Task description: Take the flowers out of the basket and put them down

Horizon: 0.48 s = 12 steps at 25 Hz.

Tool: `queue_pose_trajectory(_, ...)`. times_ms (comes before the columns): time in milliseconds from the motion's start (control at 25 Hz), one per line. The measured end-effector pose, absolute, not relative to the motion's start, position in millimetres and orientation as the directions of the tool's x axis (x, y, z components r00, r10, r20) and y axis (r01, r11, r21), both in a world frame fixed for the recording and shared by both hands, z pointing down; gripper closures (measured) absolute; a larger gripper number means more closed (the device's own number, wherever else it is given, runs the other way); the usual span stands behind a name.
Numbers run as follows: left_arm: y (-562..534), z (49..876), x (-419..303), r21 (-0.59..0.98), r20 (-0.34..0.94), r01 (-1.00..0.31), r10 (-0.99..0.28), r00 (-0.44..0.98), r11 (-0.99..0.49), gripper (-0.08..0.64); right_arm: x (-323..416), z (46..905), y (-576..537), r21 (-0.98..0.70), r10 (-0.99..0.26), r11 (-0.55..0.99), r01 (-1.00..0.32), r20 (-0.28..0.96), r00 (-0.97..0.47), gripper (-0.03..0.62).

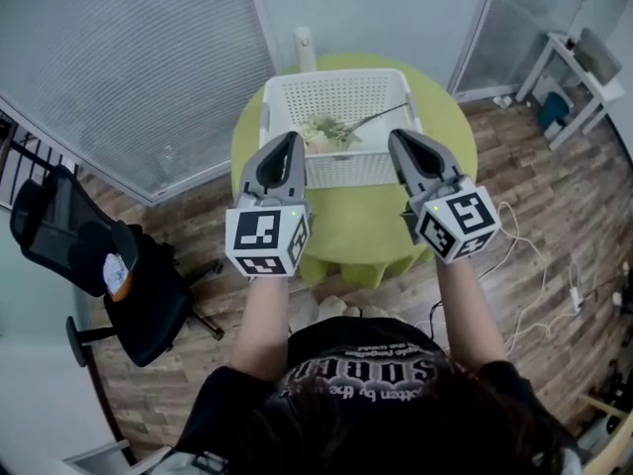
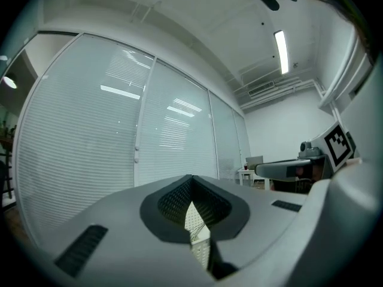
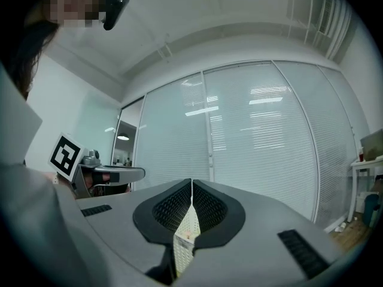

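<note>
A white plastic basket (image 1: 287, 92) stands on a round yellow-green table (image 1: 447, 117). Pale green and cream flowers (image 1: 326, 131) with a long thin stem (image 1: 381, 115) lie inside the basket near its front wall. My left gripper (image 1: 292, 139) hovers above the basket's front left, shut with nothing in it. My right gripper (image 1: 399, 139) hovers above the front right, also shut and empty. In the left gripper view the jaws (image 2: 191, 178) meet at their tips, with basket mesh showing through the gap below. The right gripper view shows its jaws (image 3: 191, 183) pressed together the same way.
A black office chair (image 1: 89, 255) stands at the left on the wooden floor. A white bottle-like object (image 1: 305, 47) stands behind the basket at the table's far edge. Blinds and glass walls close the back. A white desk (image 1: 579, 67) is at the far right, with cables (image 1: 529, 255) on the floor.
</note>
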<state>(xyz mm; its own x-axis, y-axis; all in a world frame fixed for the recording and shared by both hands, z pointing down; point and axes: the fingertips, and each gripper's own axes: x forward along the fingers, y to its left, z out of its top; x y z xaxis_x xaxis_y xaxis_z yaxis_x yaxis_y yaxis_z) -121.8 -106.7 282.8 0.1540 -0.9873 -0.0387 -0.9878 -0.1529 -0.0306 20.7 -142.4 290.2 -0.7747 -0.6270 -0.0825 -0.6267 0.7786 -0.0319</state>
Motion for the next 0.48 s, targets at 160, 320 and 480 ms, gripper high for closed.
queue_pose_trajectory(160, -123, 290, -137, -0.029, -0.01, -0.993, -0.993, 0.117, -0.116, 0.558, 21, 293, -157, -0.052, -0.63, 0.776, -0.628, -0.09, -0.771, 0.563)
queue_pose_trajectory(320, -144, 288, -142, -0.02, -0.019, -0.991, -0.991, 0.131, -0.131, 0.558, 21, 294, -176, -0.056, -0.639, 0.769, -0.636, -0.087, -0.765, 0.563)
queue_pose_trajectory(480, -172, 283, -140, -0.006, -0.05, -0.981, -0.98, 0.194, -0.194, 0.558, 24, 291, -199, -0.075, -0.66, 0.751, -0.656, -0.099, -0.745, 0.563)
